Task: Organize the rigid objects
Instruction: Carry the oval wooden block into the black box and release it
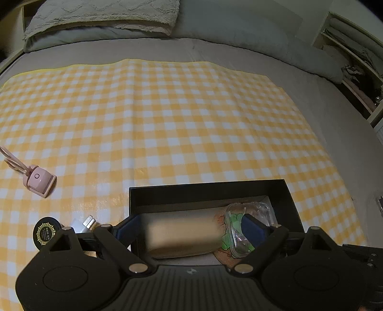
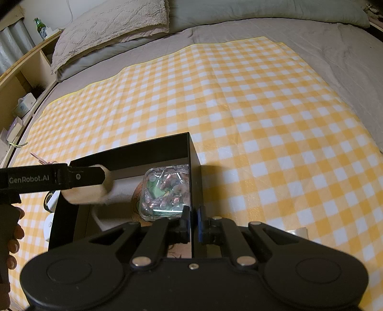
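Note:
A black open box (image 1: 205,191) (image 2: 134,149) sits on the yellow checked cloth (image 1: 167,119). Inside lies a clear plastic case (image 1: 249,222) (image 2: 167,191) of small metal bits. My left gripper (image 1: 191,229) is open above the box, its fingers either side of a blurred beige block (image 1: 182,234) (image 2: 83,193) over the box's left part. My right gripper (image 2: 193,223) is shut on the box's right wall (image 2: 195,172). A pink gadget with a strap (image 1: 39,180), a round black tin (image 1: 46,233) and a small white item (image 1: 83,223) lie left of the box.
The cloth lies on a grey bed with pillows (image 1: 103,16) at the far end. Shelves stand at the right (image 1: 354,67) in the left wrist view, and at the left (image 2: 21,79) in the right wrist view. A pale object (image 2: 296,232) lies right of my right gripper.

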Demonstrator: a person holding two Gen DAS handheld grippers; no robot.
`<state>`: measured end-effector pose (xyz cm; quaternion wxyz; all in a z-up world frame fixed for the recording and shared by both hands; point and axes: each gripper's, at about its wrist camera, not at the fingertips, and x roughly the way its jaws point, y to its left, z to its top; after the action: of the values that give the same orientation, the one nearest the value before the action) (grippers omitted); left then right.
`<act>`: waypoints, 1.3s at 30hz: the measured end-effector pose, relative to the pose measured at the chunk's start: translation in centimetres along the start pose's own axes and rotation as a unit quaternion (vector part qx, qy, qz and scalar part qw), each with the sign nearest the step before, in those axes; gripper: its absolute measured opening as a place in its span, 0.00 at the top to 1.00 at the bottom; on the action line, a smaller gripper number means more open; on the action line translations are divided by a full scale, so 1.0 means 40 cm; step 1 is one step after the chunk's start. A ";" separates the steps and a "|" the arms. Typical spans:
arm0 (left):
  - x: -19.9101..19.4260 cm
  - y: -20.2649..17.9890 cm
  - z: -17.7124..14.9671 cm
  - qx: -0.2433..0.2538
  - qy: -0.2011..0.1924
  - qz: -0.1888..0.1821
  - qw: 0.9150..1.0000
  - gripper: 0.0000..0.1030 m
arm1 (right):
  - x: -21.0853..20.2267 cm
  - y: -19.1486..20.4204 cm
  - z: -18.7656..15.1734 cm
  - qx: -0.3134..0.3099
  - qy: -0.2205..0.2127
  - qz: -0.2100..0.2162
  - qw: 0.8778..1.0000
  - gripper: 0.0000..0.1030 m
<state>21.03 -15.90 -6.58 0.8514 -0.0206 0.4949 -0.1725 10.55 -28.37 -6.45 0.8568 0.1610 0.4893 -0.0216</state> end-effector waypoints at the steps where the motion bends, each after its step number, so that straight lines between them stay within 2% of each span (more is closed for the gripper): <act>1: -0.002 0.001 0.000 0.000 -0.002 -0.005 1.000 0.08 | 0.000 0.000 0.000 0.000 0.000 0.000 1.000 0.93; 12: -0.017 -0.004 0.000 0.015 -0.007 0.009 1.000 0.06 | 0.003 0.002 -0.002 -0.003 0.004 -0.001 1.000 0.94; 19: -0.045 -0.008 -0.017 0.038 -0.009 -0.012 0.999 0.07 | 0.003 0.002 -0.001 -0.003 0.004 -0.001 1.000 0.94; 20: -0.049 -0.012 -0.022 0.041 -0.008 -0.015 0.999 0.10 | 0.004 0.001 -0.001 -0.003 0.004 -0.001 1.000 0.94; 24: -0.054 -0.028 -0.040 0.054 0.012 -0.038 0.998 0.32 | 0.003 0.001 -0.001 -0.003 0.004 -0.001 1.000 0.94; 27: -0.056 -0.041 -0.050 0.074 0.019 -0.051 0.996 0.39 | 0.003 0.001 -0.001 -0.002 0.004 0.000 1.000 0.93; 28: -0.052 -0.044 -0.049 0.077 0.019 -0.051 0.995 0.40 | 0.003 0.001 -0.001 -0.002 0.004 0.000 1.000 0.93; 33: 0.003 -0.048 -0.040 0.079 0.032 -0.033 0.996 0.58 | 0.004 0.003 -0.001 -0.004 0.004 -0.003 1.000 0.94; 39: 0.081 -0.057 -0.049 0.116 0.049 0.016 0.992 0.59 | 0.004 0.000 -0.002 -0.003 0.005 -0.002 1.000 0.94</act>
<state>20.19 -18.80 -9.81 0.8254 0.0944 0.5131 -0.2156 10.57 -28.32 -6.62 0.8548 0.1573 0.4940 -0.0206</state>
